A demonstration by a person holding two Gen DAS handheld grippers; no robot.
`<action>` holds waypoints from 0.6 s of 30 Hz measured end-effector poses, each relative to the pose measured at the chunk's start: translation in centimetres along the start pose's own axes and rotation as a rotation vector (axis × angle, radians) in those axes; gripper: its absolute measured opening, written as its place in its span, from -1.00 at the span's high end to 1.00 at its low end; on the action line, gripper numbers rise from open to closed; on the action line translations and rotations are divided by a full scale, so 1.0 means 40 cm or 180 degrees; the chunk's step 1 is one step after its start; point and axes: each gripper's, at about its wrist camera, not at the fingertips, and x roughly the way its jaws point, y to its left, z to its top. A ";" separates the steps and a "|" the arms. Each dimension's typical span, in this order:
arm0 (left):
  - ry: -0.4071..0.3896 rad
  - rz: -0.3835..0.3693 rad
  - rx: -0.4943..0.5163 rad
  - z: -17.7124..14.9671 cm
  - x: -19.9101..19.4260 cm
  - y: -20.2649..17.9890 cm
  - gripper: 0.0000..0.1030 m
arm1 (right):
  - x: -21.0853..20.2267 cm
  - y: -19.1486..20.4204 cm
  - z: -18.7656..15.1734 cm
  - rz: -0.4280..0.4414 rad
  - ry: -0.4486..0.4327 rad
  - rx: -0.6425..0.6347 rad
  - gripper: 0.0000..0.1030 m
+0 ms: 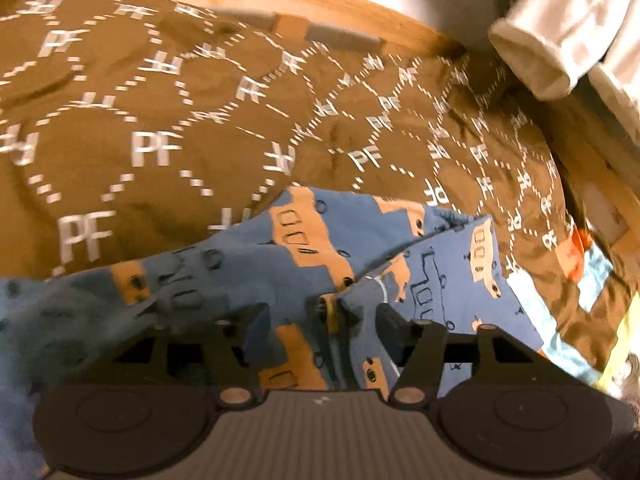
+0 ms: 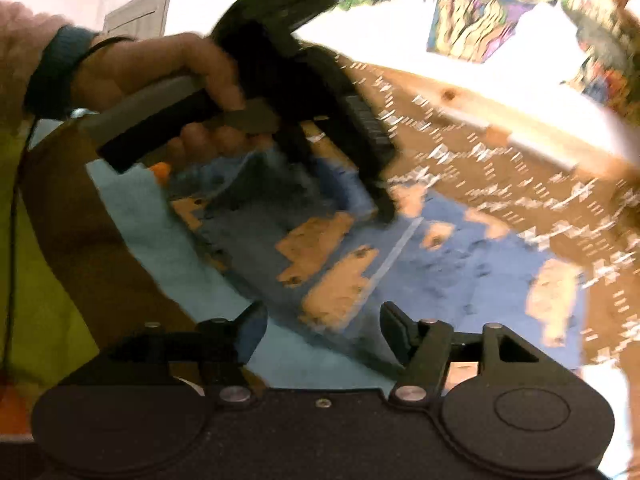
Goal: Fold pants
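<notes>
The blue pants [image 1: 304,264] with orange vehicle prints lie bunched on a brown bedspread [image 1: 152,92] printed with white "PF" letters. My left gripper [image 1: 322,318] is open just above the pants, its fingers apart with cloth showing between them. In the right wrist view the pants [image 2: 460,276] spread across the bed, blurred by motion. My right gripper [image 2: 322,326] is open and empty above their near edge. The left gripper [image 2: 372,152], held in a hand, hangs over the pants farther back; its jaws are hidden there.
A wooden bed frame [image 1: 312,4] runs along the far side of the bedspread. A white folded cloth [image 1: 560,40] hangs at the upper right. A colourful patchwork cloth [image 1: 568,308] lies at the right. Posters [image 2: 492,8] hang on the white wall.
</notes>
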 end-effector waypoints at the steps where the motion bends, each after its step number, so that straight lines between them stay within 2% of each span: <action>1: -0.0075 0.0042 -0.0012 -0.008 -0.020 0.003 -0.40 | -0.003 -0.005 0.001 -0.0103 -0.0036 -0.0064 -0.33; 4: -0.0390 0.0245 -0.0012 -0.050 -0.091 -0.001 -0.74 | 0.016 -0.020 0.019 -0.0400 -0.0120 -0.0228 -0.48; 5: -0.0474 0.0301 -0.0012 -0.067 -0.111 -0.005 -0.78 | 0.026 -0.026 0.028 -0.0485 -0.0157 -0.0243 -0.48; 8: -0.0669 0.0461 0.0012 -0.122 -0.168 -0.011 -0.81 | 0.070 -0.047 0.054 -0.0594 -0.0242 -0.0251 -0.48; 11: -0.0826 0.0683 -0.0102 -0.169 -0.222 0.003 -0.84 | 0.120 -0.071 0.073 -0.0630 -0.0296 -0.0353 -0.48; 15: -0.1099 0.1006 -0.0492 -0.219 -0.285 0.051 -0.88 | 0.165 -0.114 0.081 -0.0639 -0.0363 -0.0424 -0.48; 18: -0.1140 0.1357 -0.0728 -0.231 -0.304 0.080 -0.89 | 0.217 -0.135 0.092 -0.0587 -0.0288 -0.0449 -0.48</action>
